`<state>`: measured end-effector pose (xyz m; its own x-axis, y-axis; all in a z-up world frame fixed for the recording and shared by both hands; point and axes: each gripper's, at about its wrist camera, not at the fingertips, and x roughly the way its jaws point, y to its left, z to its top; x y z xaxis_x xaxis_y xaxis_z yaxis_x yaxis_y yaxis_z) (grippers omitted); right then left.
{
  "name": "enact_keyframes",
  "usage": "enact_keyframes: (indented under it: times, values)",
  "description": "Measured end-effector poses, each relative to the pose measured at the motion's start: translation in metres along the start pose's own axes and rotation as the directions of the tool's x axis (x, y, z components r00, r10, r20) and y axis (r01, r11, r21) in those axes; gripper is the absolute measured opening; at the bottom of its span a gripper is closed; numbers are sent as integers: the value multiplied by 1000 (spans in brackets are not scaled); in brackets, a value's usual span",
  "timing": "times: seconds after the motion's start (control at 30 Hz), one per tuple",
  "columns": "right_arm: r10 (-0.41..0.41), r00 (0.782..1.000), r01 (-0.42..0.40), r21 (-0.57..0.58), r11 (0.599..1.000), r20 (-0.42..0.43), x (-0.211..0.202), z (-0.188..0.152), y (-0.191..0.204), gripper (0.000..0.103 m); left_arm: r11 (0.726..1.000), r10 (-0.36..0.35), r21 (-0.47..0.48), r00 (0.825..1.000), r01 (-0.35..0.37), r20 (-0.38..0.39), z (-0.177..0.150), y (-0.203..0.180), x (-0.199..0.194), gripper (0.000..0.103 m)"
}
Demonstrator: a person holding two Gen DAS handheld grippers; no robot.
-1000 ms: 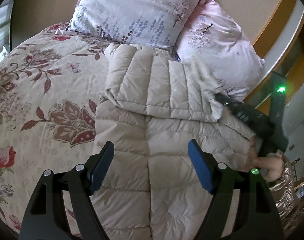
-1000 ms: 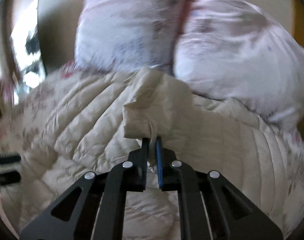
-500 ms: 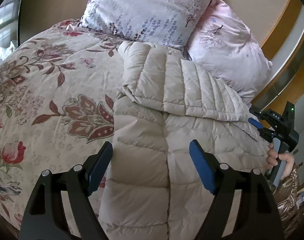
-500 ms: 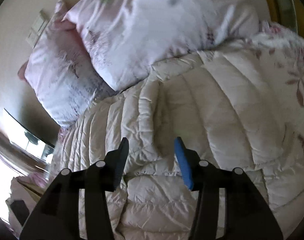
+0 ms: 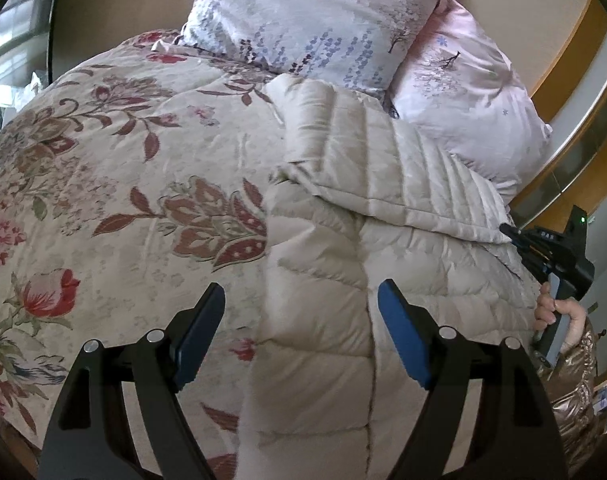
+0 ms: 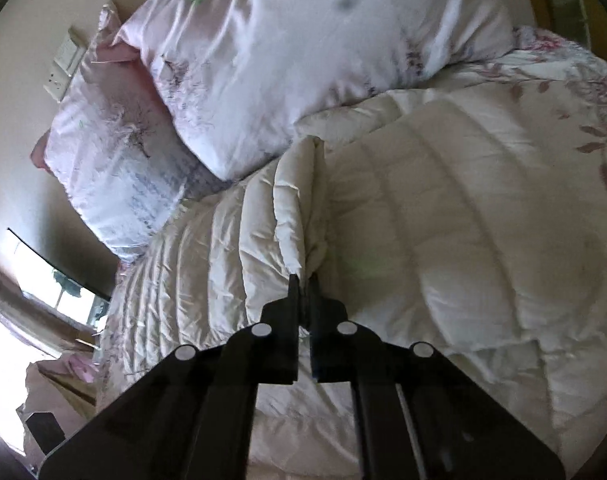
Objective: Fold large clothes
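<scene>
Left gripper jaws wide; right gripper jaws just closed.

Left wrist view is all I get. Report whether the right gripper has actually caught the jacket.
Observer: Yes. The right gripper has just been closing and is shut on a raised fold of the beige puffer jacket.
Operator: Say where that fold runs.
Observer: It stands up as a ridge from the gripper toward the nearer pillow.
Operator: Name anything on the wall there.
Observer: A wall switch plate, just beside the far pillow.
</scene>
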<state>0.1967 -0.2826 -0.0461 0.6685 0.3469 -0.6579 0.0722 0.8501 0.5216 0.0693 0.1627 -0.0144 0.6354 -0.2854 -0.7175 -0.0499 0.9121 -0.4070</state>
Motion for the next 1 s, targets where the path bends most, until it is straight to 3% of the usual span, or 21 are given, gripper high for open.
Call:
enact_keyframes:
  times: [0.13, 0.2, 0.33, 0.47, 0.57, 0.7, 1.0]
  values:
    - [-48, 997, 47, -5, 999, -64, 12, -2, -7, 10, 1000, -17, -13, 1000, 17, -16, -4, 8, -2, 80]
    - [-53, 996, 51, -26, 998, -72, 8, -4, -6, 19, 999, -37, -12, 999, 37, -24, -7, 10, -4, 79]
    - [-47, 997, 40, -98, 994, -68, -19, -10, -7, 57, 997, -83, -11, 996, 82, -42, -16, 16, -11, 79]
    - [-17, 994, 1, -140, 990, -110, -58, -23, -27, 70, 993, -119, -7, 990, 119, -71, -25, 20, -18, 79]
    - [-37, 990, 16, -149, 989, -138, -93, -39, -54, 76, 989, -145, -11, 985, 144, -91, -34, 23, -24, 79]
    - [-79, 983, 63, -97, 993, -167, -142, -62, -104, 77, 983, -183, -13, 976, 183, -116, -48, 25, -32, 78]
    - [-14, 965, 22, 29, 999, -263, -210, -128, -174, 83, 951, -308, -8, 940, 310, -144, -85, 27, -57, 78]
